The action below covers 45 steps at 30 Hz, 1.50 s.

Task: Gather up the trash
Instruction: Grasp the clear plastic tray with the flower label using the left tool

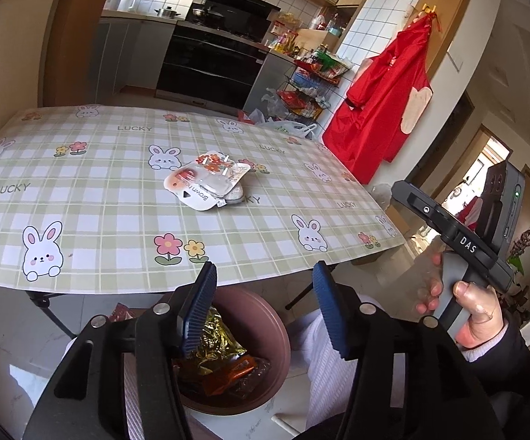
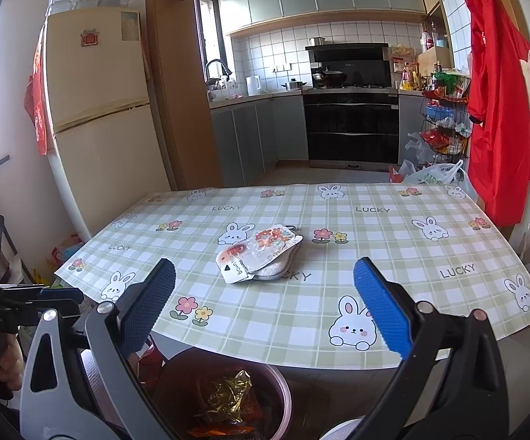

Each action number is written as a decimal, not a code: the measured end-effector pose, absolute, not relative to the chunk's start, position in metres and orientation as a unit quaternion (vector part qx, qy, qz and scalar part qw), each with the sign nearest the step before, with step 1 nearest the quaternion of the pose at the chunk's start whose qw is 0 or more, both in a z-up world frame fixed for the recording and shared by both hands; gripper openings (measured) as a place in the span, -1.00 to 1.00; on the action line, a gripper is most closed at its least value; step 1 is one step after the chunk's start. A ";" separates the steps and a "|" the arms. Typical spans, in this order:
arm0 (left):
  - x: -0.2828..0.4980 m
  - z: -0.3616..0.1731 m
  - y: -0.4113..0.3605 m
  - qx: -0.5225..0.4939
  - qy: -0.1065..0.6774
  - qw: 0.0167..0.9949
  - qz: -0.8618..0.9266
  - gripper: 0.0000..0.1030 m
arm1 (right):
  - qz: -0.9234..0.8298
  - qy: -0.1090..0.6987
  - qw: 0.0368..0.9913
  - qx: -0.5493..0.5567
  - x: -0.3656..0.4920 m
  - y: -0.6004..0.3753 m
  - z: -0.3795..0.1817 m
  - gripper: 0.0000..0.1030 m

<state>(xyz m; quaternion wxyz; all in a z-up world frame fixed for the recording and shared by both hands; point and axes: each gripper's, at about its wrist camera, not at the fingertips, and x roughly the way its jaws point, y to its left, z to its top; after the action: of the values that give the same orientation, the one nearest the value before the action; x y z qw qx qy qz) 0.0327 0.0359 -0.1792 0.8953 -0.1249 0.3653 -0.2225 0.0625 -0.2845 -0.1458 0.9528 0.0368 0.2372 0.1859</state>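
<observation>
A small pile of empty plastic wrappers [image 1: 208,181] lies near the middle of the table with the checked bunny cloth [image 1: 92,198]; it also shows in the right wrist view [image 2: 261,255]. A brown round bin [image 1: 253,363] stands on the floor below the table's front edge, holding gold and orange wrappers [image 1: 217,344]; it also shows in the right wrist view [image 2: 228,399]. My left gripper [image 1: 265,308] is open and empty above the bin. My right gripper [image 2: 265,308] is open and empty at the front edge, short of the pile. The right gripper's body [image 1: 459,234] shows at the right of the left wrist view.
A fridge [image 2: 96,117] stands left of the table. A kitchen counter and oven [image 2: 351,124] lie beyond. A wire rack of groceries [image 2: 442,121], plastic bags [image 2: 433,174] on the floor and a red apron [image 2: 499,91] are at the right.
</observation>
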 end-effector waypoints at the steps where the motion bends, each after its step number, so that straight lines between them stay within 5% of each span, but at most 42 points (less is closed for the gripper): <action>1: 0.034 -0.180 0.038 -0.124 0.366 0.897 -0.215 0.14 | 0.186 0.239 0.952 0.037 0.063 -0.284 -0.146 0.87; 12: 0.049 -0.188 0.048 -0.107 0.383 0.907 -0.141 0.73 | 0.185 0.256 0.948 0.038 0.070 -0.282 -0.156 0.88; 25: 0.101 -0.202 0.028 -0.058 0.386 0.908 -0.149 0.73 | 0.179 0.290 0.939 0.046 0.092 -0.284 -0.182 0.88; 39: 0.247 -0.255 -0.057 0.075 0.411 0.896 -0.151 0.72 | 0.153 0.326 0.931 0.063 0.149 -0.301 -0.221 0.88; 45: 0.298 -0.277 -0.099 0.135 0.416 0.888 -0.141 0.50 | 0.133 0.322 0.932 0.097 0.185 -0.323 -0.226 0.88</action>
<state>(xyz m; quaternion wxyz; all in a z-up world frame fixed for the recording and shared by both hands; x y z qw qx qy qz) 0.2978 -0.0992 -0.2769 0.8880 0.1355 0.4161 -0.1411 0.1846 -0.3234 -0.2262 0.9323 0.0969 0.3219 0.1332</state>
